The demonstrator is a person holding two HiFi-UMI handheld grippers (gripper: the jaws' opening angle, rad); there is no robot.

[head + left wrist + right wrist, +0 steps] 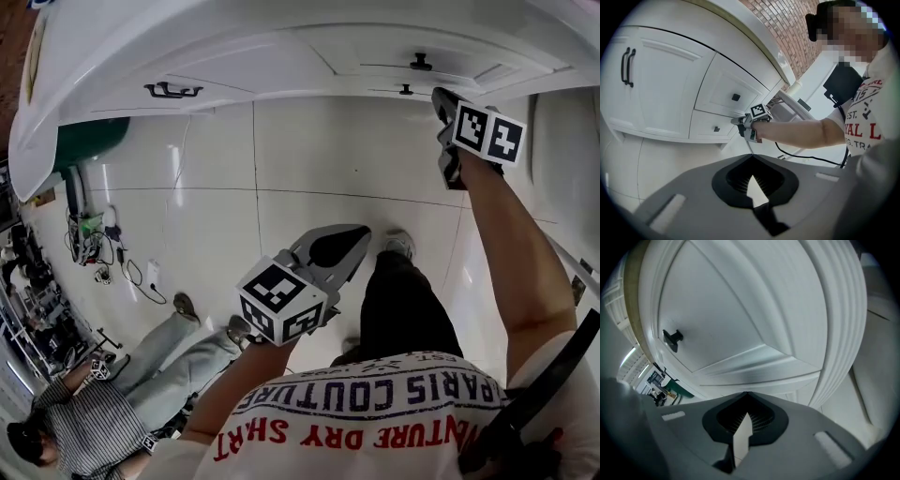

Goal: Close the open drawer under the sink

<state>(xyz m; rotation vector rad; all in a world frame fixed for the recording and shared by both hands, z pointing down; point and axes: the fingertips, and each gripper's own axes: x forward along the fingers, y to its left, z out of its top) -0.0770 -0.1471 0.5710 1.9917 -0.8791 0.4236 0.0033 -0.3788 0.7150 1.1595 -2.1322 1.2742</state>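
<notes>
A: Where's the right gripper?
B: Raised to the white cabinet, tip just beside the lower dark knob; whether it touches the cabinet, I cannot tell.
A: And the left gripper?
B: Low over the pale tiled floor, well apart from the cabinet; its jaws look closed.
A: Anything else?
B: A double bar handle on the door further left; a seated person in a striped shirt at the lower left, with cables on the floor near them.
</notes>
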